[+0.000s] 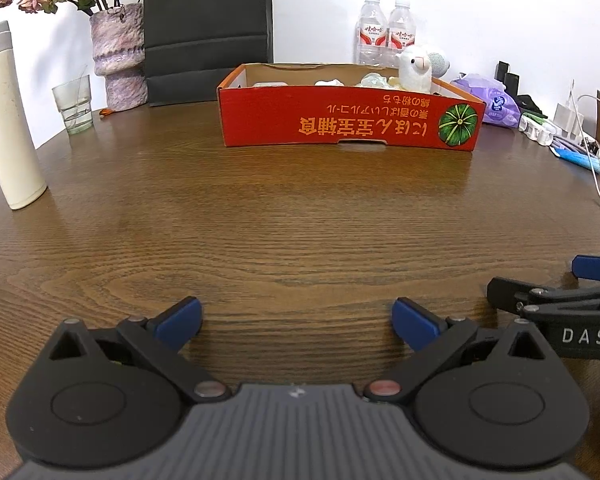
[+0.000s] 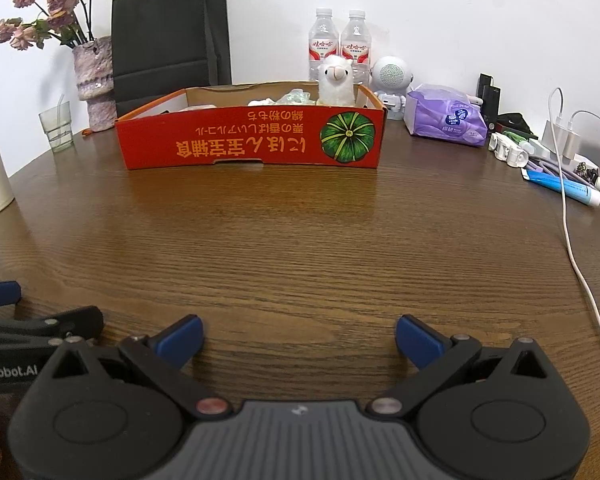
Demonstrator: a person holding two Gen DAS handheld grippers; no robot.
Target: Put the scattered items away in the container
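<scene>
Box [image 2: 252, 140], red cardboard and open-topped, sits toward the far edge of the wooden desk [image 2: 300, 248], its long side facing the cameras with upside-down yellow East Asian lettering and a green pumpkin picture at its right end. Inside it, in the right corner, a white plush alpaca [image 2: 336, 80] stands upright beside some crumpled pale wrappers [image 2: 296, 98].

Along the left edge stands a cream flask [image 1: 8, 120], then a clear glass [image 1: 74, 104] and a mauve vase [image 1: 120, 52] of dried roses, with a black paper bag [image 1: 208, 28] against the wall. Behind the box are two water bottles [image 2: 340, 46] with red labels, a small white round speaker [image 2: 392, 80], and a purple tissue pack [image 2: 444, 120] marked "vinda". At the right edge lie white chargers with cables [image 2: 560, 136] and a blue tube [image 2: 564, 188].

Near the front edge, the left gripper [image 1: 298, 322] rests low over bare wood, its blue fingers spread apart and holding nothing. The right gripper [image 2: 300, 338] lies just beside it, likewise spread and empty; "DAS" shows on its side, and "nRobot.AI" on the left one's.
</scene>
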